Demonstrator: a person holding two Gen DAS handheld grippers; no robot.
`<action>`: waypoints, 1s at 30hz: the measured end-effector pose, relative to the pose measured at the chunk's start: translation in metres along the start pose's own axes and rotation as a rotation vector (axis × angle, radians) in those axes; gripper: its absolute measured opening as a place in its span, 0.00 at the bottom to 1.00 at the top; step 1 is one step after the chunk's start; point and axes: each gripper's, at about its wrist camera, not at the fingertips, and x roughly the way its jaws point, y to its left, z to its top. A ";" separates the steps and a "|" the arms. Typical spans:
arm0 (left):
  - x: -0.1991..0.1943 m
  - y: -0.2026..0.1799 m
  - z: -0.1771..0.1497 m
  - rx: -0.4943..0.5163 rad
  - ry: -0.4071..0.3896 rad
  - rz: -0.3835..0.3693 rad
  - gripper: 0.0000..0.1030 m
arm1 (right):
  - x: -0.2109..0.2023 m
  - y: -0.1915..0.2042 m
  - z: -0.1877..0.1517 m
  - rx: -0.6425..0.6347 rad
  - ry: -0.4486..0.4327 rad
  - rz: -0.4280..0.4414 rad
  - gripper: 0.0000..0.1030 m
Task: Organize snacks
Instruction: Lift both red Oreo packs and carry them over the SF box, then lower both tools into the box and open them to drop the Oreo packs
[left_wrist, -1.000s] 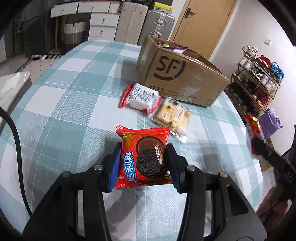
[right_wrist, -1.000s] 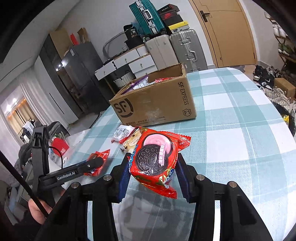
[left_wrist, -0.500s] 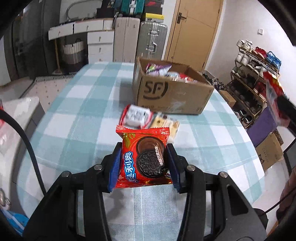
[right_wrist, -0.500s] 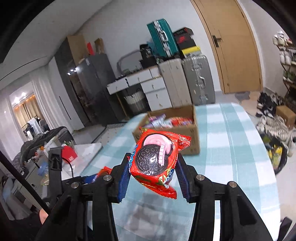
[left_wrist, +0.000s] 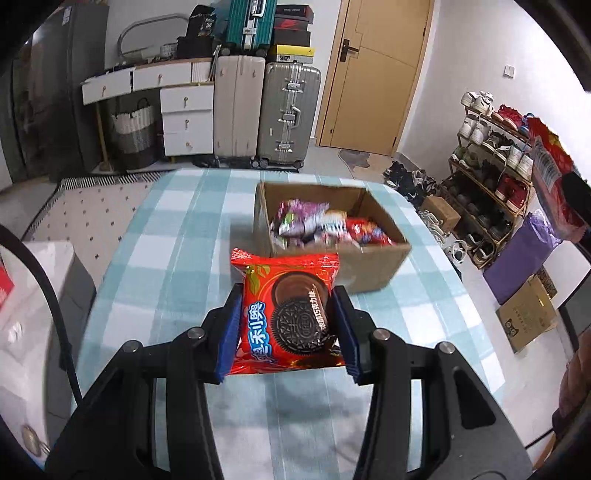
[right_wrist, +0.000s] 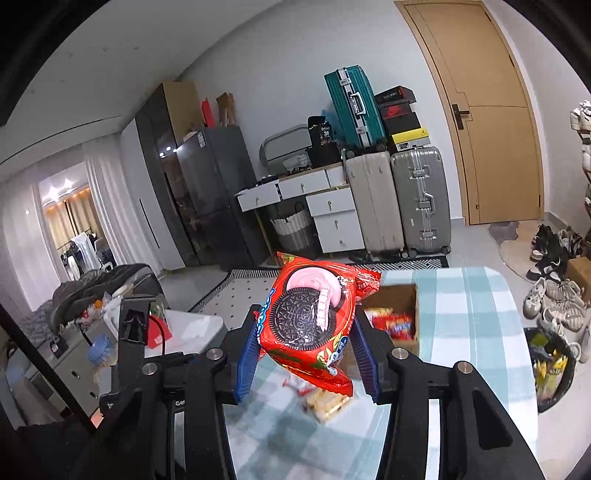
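My left gripper (left_wrist: 288, 325) is shut on a red Oreo packet with a chocolate cookie picture (left_wrist: 288, 314), held high above the checked table (left_wrist: 177, 266). Beyond it stands an open cardboard box (left_wrist: 373, 273) holding several snack packets (left_wrist: 317, 225). My right gripper (right_wrist: 308, 347) is shut on a red Oreo packet with pink cream (right_wrist: 310, 325), also well above the table (right_wrist: 476, 317). The box (right_wrist: 399, 306) shows behind that packet. Two loose snacks (right_wrist: 325, 402) lie on the table below it. At the right edge of the left wrist view the right gripper's packet (left_wrist: 554, 177) appears.
Suitcases (left_wrist: 266, 110) and a white drawer unit (left_wrist: 184, 118) stand behind the table, next to a wooden door (left_wrist: 376, 74). A shoe rack (left_wrist: 495, 177) lines the right wall. A black bin (right_wrist: 550, 369) stands beside the table's right edge. The other gripper's body (right_wrist: 133, 332) shows at left.
Both grippers have risen high above the table with their packets still gripped. The box now shows from above, its contents visible; the loose snacks have dropped out of the left wrist view.
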 end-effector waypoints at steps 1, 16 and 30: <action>0.001 -0.002 0.008 0.009 -0.004 0.007 0.42 | 0.002 -0.001 0.008 0.005 -0.003 0.004 0.45; 0.057 -0.028 0.127 0.009 0.026 -0.064 0.42 | 0.078 -0.032 0.082 0.042 0.020 -0.057 0.45; 0.164 -0.043 0.165 0.025 0.110 -0.030 0.42 | 0.194 -0.087 0.092 0.024 0.148 -0.138 0.45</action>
